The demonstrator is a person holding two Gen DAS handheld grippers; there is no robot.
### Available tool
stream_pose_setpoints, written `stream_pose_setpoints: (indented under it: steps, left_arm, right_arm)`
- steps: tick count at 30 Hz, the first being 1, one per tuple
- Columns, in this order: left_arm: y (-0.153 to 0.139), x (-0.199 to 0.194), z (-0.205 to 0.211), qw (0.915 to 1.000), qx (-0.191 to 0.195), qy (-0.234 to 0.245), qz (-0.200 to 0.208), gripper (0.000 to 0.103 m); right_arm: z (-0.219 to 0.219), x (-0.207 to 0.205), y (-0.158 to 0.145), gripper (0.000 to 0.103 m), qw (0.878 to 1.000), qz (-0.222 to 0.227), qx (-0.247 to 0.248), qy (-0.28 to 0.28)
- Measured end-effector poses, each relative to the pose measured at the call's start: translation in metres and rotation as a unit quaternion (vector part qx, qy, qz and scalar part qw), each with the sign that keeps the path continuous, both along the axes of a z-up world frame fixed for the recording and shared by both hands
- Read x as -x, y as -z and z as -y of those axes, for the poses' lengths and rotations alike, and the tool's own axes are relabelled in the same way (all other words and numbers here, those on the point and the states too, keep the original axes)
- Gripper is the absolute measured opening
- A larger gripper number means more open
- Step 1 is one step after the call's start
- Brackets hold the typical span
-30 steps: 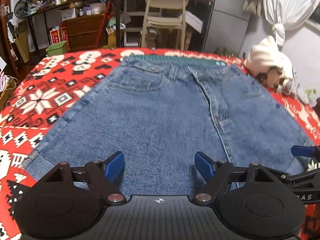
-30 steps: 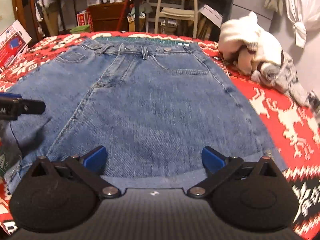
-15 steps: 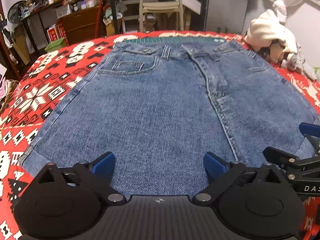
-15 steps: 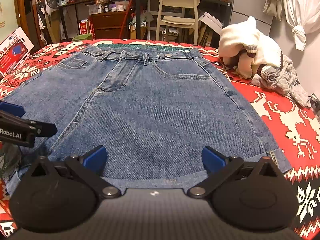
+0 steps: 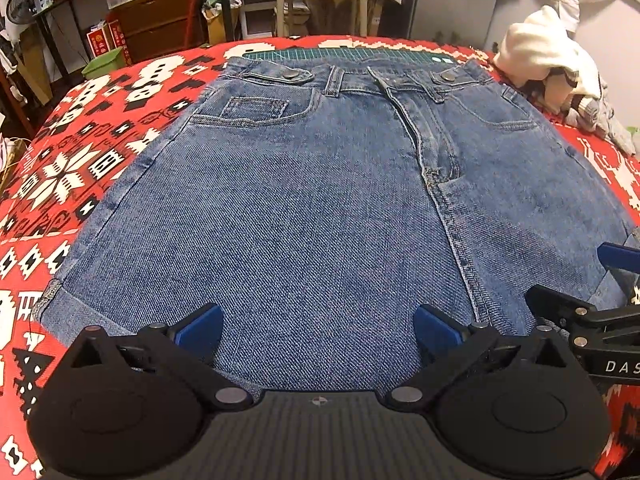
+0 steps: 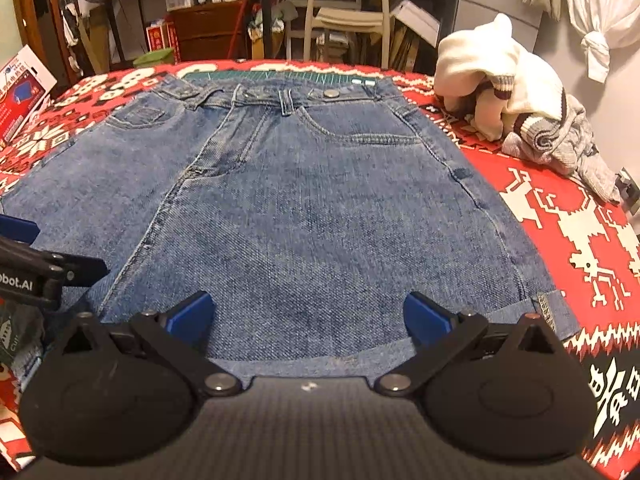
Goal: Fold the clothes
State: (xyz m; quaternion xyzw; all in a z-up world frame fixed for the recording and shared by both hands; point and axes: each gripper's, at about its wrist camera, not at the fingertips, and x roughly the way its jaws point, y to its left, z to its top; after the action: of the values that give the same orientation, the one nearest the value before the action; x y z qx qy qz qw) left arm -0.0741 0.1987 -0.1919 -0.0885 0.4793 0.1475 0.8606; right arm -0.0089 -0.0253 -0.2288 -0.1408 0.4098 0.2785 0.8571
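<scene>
A pair of blue denim shorts (image 5: 304, 200) (image 6: 320, 208) lies flat, front up, on a red patterned cloth, waistband at the far side and cuffed leg hems nearest me. My left gripper (image 5: 318, 326) is open above the left leg's hem, nothing between its blue pads. My right gripper (image 6: 306, 316) is open above the right leg's hem, also holding nothing. Each gripper shows at the edge of the other's view: the right one (image 5: 600, 312) and the left one (image 6: 36, 268).
The red patterned cloth (image 5: 80, 152) covers the whole surface. A heap of cream and grey clothes (image 6: 516, 92) lies at the far right. A green cutting mat (image 5: 340, 55) peeks out beyond the waistband. A chair (image 6: 348, 8), desk and drawers stand behind.
Both grippers have risen and tilted down, so the shorts fill more of each view. Both jaws have opened a little wider. The shorts have not moved.
</scene>
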Motion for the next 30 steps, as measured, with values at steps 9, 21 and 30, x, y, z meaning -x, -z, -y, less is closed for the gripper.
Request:
stream_pose_setpoints:
  steps: [9,21,30]
  left_arm:
    - [-0.002,-0.004,-0.001,0.9998,0.006,-0.019,0.0,0.103]
    - [-0.009,-0.004,0.005,0.9993,-0.01,-0.032,0.014,0.08]
    - [-0.034,-0.015,0.01,0.9979,0.046,-0.003,0.047,0.038]
  right_arm:
    - [-0.003,-0.007,-0.002,0.103,1.0,-0.021,0.014,-0.008]
    - [0.0,-0.004,-0.006,0.099,1.0,-0.009,0.005,0.004]
    - [0.017,-0.004,-0.037,0.054,0.997,0.06,-0.015,0.045]
